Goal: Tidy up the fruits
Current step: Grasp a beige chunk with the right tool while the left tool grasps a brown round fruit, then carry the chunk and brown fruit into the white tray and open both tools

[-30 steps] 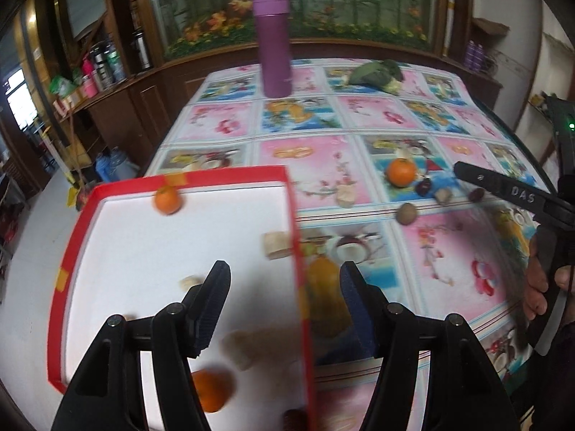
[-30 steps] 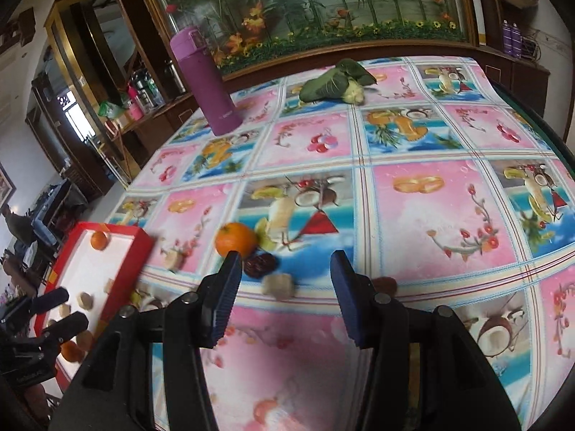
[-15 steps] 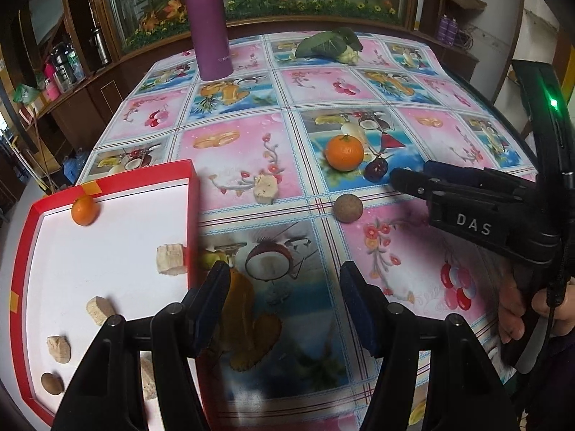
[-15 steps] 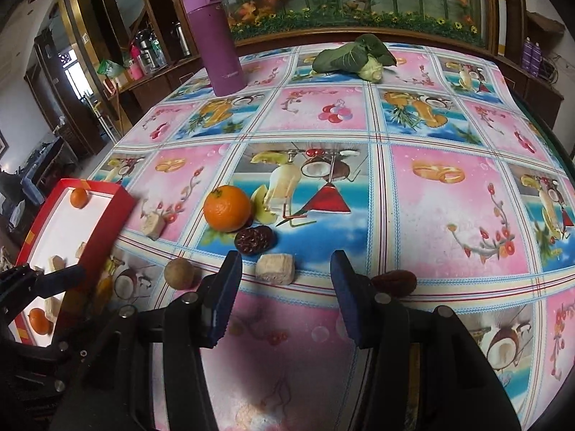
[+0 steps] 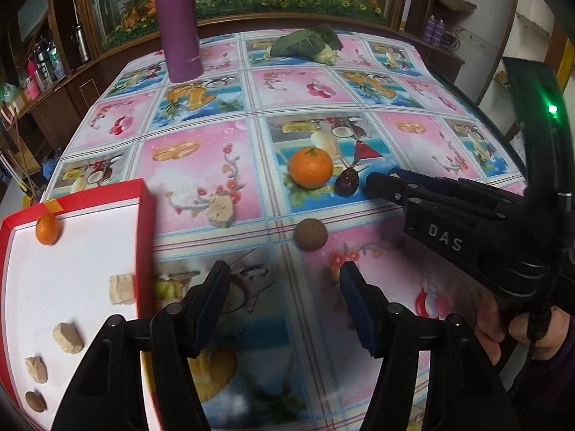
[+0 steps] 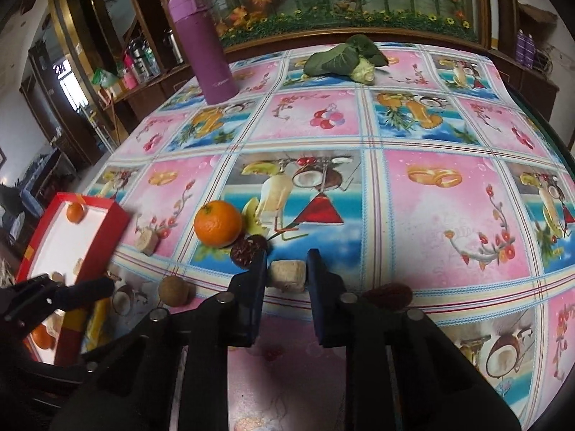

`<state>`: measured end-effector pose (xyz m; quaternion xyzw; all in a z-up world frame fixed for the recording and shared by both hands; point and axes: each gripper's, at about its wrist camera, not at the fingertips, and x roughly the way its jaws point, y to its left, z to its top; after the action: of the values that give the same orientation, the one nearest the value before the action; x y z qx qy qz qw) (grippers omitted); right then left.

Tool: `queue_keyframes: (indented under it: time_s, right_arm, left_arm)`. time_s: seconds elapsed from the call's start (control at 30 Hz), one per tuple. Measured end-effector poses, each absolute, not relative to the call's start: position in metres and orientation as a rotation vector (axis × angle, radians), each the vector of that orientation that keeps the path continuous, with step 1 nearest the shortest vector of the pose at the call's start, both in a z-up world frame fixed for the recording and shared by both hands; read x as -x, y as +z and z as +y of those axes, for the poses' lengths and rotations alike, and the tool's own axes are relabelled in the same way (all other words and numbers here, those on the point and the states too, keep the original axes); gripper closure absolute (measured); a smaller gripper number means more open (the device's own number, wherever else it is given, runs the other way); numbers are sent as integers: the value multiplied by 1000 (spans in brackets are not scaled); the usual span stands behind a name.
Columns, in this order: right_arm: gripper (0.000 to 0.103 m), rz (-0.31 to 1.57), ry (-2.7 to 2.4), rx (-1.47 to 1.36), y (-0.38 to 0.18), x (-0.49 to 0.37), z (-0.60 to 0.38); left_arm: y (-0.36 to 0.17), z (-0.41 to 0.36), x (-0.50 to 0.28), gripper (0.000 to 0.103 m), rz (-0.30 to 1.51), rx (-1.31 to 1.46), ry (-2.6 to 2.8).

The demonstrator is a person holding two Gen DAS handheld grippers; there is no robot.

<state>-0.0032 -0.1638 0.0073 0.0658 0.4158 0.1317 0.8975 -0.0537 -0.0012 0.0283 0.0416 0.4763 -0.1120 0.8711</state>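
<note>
An orange (image 6: 217, 223) is seen resting on the bench (image 6: 449, 215), with a dark wrinkled date (image 6: 248, 250) touching it. A pale beige chunk (image 6: 287, 275) is gripped between the pads of the right hand-held gripper (image 6: 287, 276). A round brown fruit (image 6: 174, 290) and another beige chunk (image 6: 147, 242) lie near a red-rimmed white tray (image 5: 145, 215), in which a small orange (image 5: 48, 230) and several pale pieces are held
</note>
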Motion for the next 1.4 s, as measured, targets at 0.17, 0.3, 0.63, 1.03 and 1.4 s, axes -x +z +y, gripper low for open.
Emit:
queue_keyframes:
  time_s: [0.17, 0.3, 0.63, 1.03, 1.4]
  right_arm:
    - [78, 855, 255, -194, 12, 3, -175]
    - [78, 864, 255, -210, 12, 2, -176]
    - [78, 860, 263, -206, 14, 5, -175]
    - [78, 791, 291, -239, 23, 13, -173]
    - [78, 771, 591, -254, 42, 37, -55]
  left_arm:
    - [23, -8, 43, 43, 1004, -71, -254]
    - [22, -12, 36, 55, 1002, -61, -266]
    - [14, -14, 28, 81, 997, -51, -290]
    - [46, 4, 55, 81, 892, -26, -274]
    - [87, 144, 106, 81, 774, 70, -17]
